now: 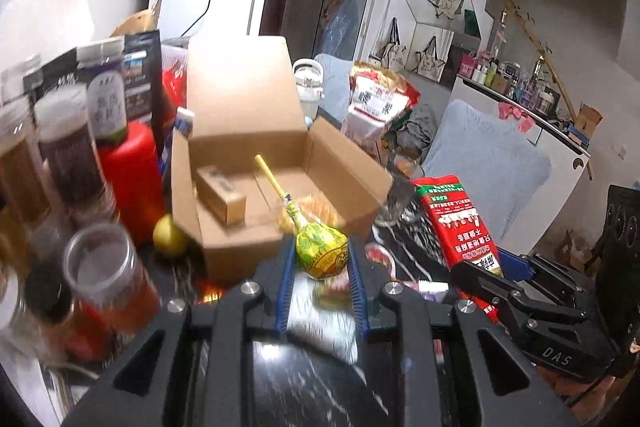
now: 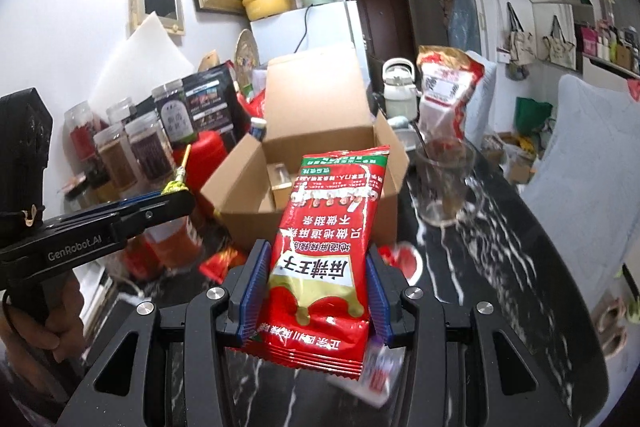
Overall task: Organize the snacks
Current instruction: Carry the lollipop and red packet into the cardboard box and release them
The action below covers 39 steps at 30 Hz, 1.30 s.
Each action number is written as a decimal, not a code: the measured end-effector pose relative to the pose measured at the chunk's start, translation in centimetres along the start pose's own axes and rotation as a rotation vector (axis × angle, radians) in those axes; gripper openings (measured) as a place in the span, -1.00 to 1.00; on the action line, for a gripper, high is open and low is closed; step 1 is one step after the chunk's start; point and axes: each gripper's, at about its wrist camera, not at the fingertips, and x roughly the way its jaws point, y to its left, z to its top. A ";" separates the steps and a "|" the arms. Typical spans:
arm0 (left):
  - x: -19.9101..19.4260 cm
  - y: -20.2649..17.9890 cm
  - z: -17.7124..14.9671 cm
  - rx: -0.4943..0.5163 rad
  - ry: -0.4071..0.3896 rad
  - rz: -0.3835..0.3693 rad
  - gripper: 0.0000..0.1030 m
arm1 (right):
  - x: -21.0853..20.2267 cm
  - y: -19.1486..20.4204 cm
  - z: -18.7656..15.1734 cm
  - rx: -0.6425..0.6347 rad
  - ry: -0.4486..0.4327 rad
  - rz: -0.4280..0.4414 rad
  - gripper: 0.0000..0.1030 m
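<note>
My left gripper (image 1: 321, 257) is shut on a green-and-yellow wrapped lollipop (image 1: 320, 251) with a yellow stick, held in front of the open cardboard box (image 1: 224, 239). My right gripper (image 2: 316, 259) is shut on a red snack packet (image 2: 324, 247) with Chinese print, held upright before the same box (image 2: 240, 183). The packet also shows in the left wrist view (image 1: 460, 223), and the lollipop in the right wrist view (image 2: 176, 183). A small brown carton (image 1: 222, 193) lies inside the box.
Several spice jars (image 1: 68, 143) and a red container (image 1: 128, 171) crowd the left of the box. A yellow lemon (image 1: 170, 235) sits by its corner. A glass cup (image 2: 444, 179) and a large red-white bag (image 2: 444, 91) stand to the right on the black marble table (image 2: 500, 267).
</note>
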 end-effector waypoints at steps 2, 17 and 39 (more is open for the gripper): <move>0.6 0.2 1.0 0.005 -0.007 0.012 -0.52 | 0.6 -0.2 0.9 -0.008 -0.006 0.003 -0.13; 7.3 1.8 6.4 -0.001 -0.020 0.061 -0.52 | 7.2 -2.0 6.8 -0.061 -0.020 0.030 -0.13; 17.9 4.8 6.9 0.003 0.136 0.150 -0.52 | 18.1 -3.9 8.9 -0.115 0.094 0.040 -0.12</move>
